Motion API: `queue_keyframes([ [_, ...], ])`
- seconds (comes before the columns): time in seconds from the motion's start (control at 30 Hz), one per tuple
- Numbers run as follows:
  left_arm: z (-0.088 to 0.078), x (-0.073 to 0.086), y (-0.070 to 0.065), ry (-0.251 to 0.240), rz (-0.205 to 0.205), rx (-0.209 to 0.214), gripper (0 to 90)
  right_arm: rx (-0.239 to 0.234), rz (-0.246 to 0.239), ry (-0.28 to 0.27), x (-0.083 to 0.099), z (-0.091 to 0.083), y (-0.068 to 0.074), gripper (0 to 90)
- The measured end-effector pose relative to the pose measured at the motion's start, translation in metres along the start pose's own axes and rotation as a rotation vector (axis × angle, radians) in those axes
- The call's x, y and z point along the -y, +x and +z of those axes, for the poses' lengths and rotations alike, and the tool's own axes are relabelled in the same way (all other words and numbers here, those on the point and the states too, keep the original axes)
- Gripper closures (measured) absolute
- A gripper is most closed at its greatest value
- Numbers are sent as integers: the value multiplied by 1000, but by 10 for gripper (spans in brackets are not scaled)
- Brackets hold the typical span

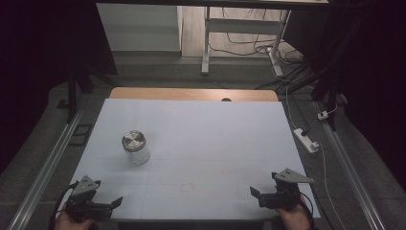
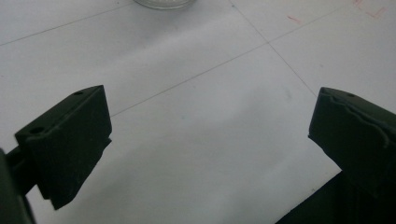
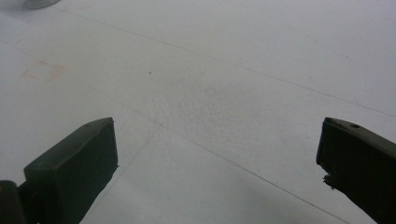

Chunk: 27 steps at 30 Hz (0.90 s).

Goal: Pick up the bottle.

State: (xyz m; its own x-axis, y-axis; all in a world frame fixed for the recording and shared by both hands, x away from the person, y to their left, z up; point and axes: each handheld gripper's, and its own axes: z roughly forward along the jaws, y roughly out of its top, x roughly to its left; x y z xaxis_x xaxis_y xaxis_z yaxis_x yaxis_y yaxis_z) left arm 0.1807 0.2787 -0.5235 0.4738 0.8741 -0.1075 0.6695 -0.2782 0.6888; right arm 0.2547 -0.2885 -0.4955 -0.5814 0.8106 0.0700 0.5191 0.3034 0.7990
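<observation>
Your left claw (image 1: 112, 203) and right claw (image 1: 256, 194) gape wide, empty, both near edge of surface (image 1: 215, 139); jar (image 1: 134, 147) well apart

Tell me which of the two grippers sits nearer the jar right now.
The left gripper, at the table's near left corner. The jar stands upright just ahead of it, while the right gripper sits far across at the near right.

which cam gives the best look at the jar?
High view: the whole glass jar with its metal lid stands upright on the white table. The left gripper view catches just its base at the top edge; the right gripper view, a sliver top left.
</observation>
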Motion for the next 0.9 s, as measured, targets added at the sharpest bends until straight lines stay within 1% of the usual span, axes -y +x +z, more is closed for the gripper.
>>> queue_keyframes([
  [0.03, 0, 0, 0, 1, 3, 3, 1, -14, 2, 4, 0, 0, -1, 0],
  [0.1, 1, -1, -1, 12, 12, 6, 2, -19, 3, 7, 0, 1, -1, 0],
  [0.17, 2, -1, -1, 17, 12, 5, 5, -37, 3, 15, 0, 1, -2, 0],
  [0.2, 2, -1, -1, 16, 11, 10, 5, -37, 3, 15, 0, 1, -2, 0],
  [0.27, 1, -1, 1, 8, -2, 25, 4, -47, 3, 19, 0, 2, -2, 0],
  [0.3, 1, -1, 1, 8, -2, 25, 5, -48, 4, 20, 0, 2, -2, 0],
  [0.33, 1, -1, 3, 7, -14, 35, 2, -51, 6, 19, 0, 2, -3, 0],
  [0.4, 1, -1, 4, 7, -21, 37, 0, -55, 8, 22, -1, 2, -3, 0],
  [0.57, 3, -2, 6, 29, -43, 44, 0, -60, 5, 32, -1, 3, -3, 0],
  [0.8, 4, -2, 7, 37, -53, 54, 0, -64, 2, 36, -1, 4, -3, 0],
  [0.9, 4, -3, 8, 33, -59, 65, 0, -69, -3, 42, -1, 4, -2, 0],
])
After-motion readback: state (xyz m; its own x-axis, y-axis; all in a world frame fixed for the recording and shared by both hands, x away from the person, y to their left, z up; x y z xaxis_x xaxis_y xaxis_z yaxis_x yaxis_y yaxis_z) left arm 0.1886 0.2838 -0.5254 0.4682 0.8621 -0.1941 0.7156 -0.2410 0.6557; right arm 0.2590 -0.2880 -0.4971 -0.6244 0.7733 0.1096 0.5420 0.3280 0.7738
